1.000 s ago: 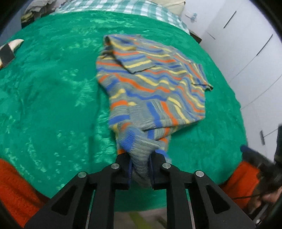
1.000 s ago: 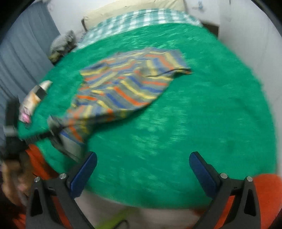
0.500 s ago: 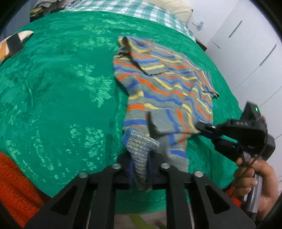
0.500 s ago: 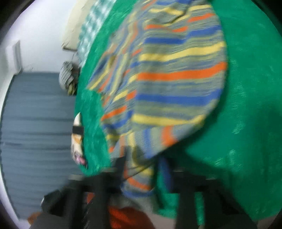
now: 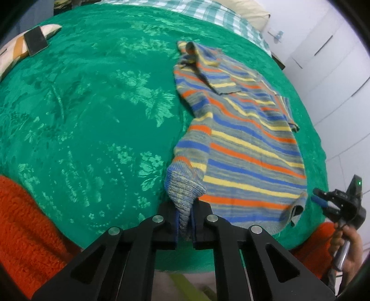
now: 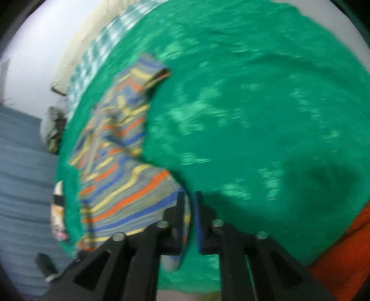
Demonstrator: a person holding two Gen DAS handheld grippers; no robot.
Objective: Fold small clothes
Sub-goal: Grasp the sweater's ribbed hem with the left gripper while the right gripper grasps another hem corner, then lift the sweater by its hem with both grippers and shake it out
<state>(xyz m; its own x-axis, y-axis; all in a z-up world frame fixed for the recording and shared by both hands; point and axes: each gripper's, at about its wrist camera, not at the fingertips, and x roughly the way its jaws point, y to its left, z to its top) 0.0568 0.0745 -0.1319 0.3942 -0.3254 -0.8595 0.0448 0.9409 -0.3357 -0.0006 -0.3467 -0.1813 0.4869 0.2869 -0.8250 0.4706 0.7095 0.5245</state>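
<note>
A small sweater [image 5: 245, 143] striped in grey, blue, orange and yellow lies spread on the green bedspread [image 5: 92, 115]. My left gripper [image 5: 185, 215] is shut on its ribbed hem at the near left corner. In the left wrist view my right gripper [image 5: 315, 196], held by a hand, stands just right of the sweater's near right corner, apart from it. The right wrist view is blurred: the right gripper [image 6: 189, 199] has its jaws opening, with the sweater [image 6: 129, 192] edge lying against the left finger [image 6: 179, 208] and a narrow gap showing beside it.
A patterned pillow with a dark phone-like slab [image 5: 35, 42] lies at the bed's far left. Checked bedding [image 5: 208, 11] and a cream pillow sit at the head. White cupboard doors [image 5: 335, 69] stand to the right. An orange sleeve [image 5: 25, 220] shows at the near left.
The right gripper swung in onto the sweater's near right corner, and now stands parted just off it. The sweater lies wider and flatter. The left gripper keeps its hold on the hem.
</note>
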